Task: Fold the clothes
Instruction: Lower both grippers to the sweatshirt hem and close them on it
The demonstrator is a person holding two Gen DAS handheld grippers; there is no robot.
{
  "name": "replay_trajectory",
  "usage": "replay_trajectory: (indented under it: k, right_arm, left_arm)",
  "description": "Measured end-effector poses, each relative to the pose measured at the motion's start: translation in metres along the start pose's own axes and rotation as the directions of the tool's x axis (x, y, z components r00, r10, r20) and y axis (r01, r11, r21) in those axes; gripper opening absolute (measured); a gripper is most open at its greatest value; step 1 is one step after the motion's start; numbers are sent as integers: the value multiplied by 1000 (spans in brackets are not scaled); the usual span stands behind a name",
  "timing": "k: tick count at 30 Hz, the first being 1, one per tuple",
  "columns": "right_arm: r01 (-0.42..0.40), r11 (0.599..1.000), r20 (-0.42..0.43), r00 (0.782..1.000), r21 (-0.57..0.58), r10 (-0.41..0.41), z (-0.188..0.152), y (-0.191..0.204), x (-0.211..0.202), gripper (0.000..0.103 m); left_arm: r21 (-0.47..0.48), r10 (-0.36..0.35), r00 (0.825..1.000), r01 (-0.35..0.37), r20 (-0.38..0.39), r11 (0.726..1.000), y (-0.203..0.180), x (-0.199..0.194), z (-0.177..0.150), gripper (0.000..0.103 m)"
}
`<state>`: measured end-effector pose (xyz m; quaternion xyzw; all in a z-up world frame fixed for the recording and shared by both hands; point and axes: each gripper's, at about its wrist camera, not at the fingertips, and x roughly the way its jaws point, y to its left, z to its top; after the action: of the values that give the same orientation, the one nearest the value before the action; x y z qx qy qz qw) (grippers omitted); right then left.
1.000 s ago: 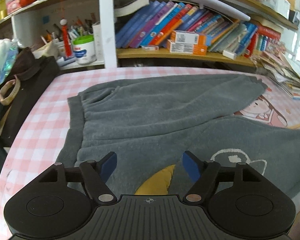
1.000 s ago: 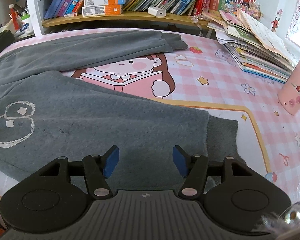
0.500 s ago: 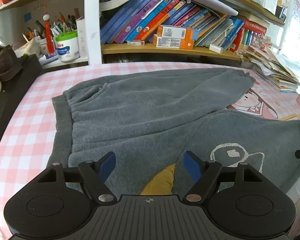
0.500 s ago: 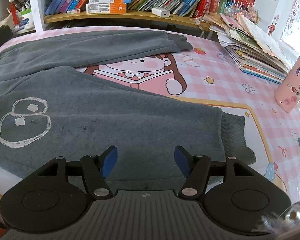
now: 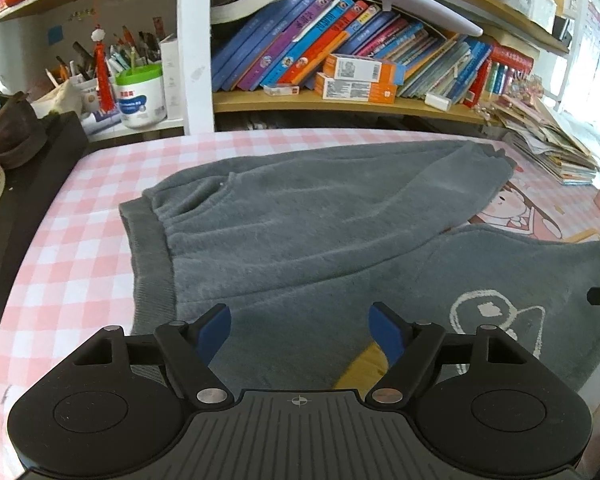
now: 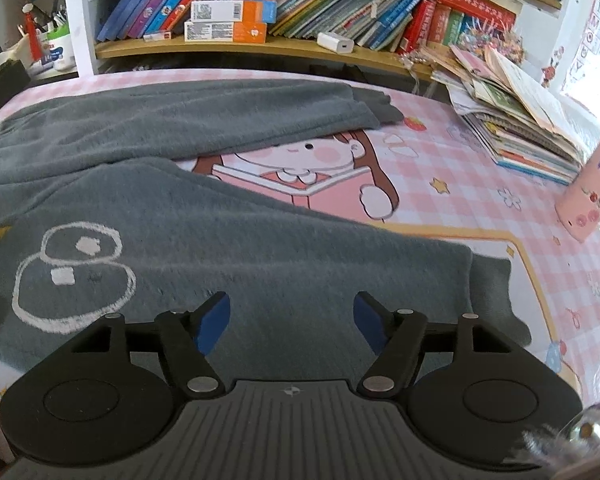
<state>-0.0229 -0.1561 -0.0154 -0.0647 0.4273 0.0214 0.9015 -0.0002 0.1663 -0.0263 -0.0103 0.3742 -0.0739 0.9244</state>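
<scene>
Left wrist view shows the left gripper (image 5: 300, 330) above a pair of grey fleece trousers (image 5: 300, 220) that lie spread flat on the surface (image 5: 80, 240). Its jaws stand wide, with blue pads, and nothing is between them; they hang over the fabric near the waistband (image 5: 148, 256), which is a ribbed, thicker strip at the left end of the garment. The cloth looks soft and fuzzy, with small gathers just beside the waistband. One leg runs toward the back and ends in a darker ribbed cuff; the other leg lies nearer and carries a white outline drawing (image 5: 496, 316) and a yellow patch (image 5: 364, 368).

From the right wrist view, the right gripper (image 6: 292, 320) is over the lower part of the near leg, close to its cuff (image 6: 496, 300). Its jaws have just been opening and now stand wide, with only the flat fabric below them, not pinched. The surface is covered with a smooth pink and white checked cloth that has a cartoon girl print (image 6: 312, 168) showing between the two legs. A pile of paper booklets (image 6: 512, 120) lies at the right, and a pink cylinder cup (image 6: 592, 192) stands near it. Behind, a wooden shelf (image 6: 228, 46) holds leaning books and two orange and white boxes (image 6: 228, 22).
</scene>
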Motion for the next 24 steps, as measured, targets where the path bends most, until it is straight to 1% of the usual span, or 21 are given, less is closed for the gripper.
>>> replay_trajectory:
  k: [6,13,15,21,24]
  right_arm:
    - [-9,999,9,1000,-37,9,16,7,8,69]
    - [-28,997,20,999,-72,30,43,8,22,71]
    - [-36,996,25,999,-87,38,52,7,27,72]
    - [-84,988,38,995,-133,89,94,-3,52,74]
    - [-106,979,41,993,-177,115,119,-9,69,75]
  left_arm:
    - [-10,6,1000,-6,10,1000,6,6,6,79]
    - [17,11,1000,-11,29,1000,10,18,25,79]
    - [30,13,999,-14,37,999,11,23,31,82]
    - [72,25,998,-29,55,997,15,36,56,83]
    - [96,40,997,-46,60,994,19,44,69,85]
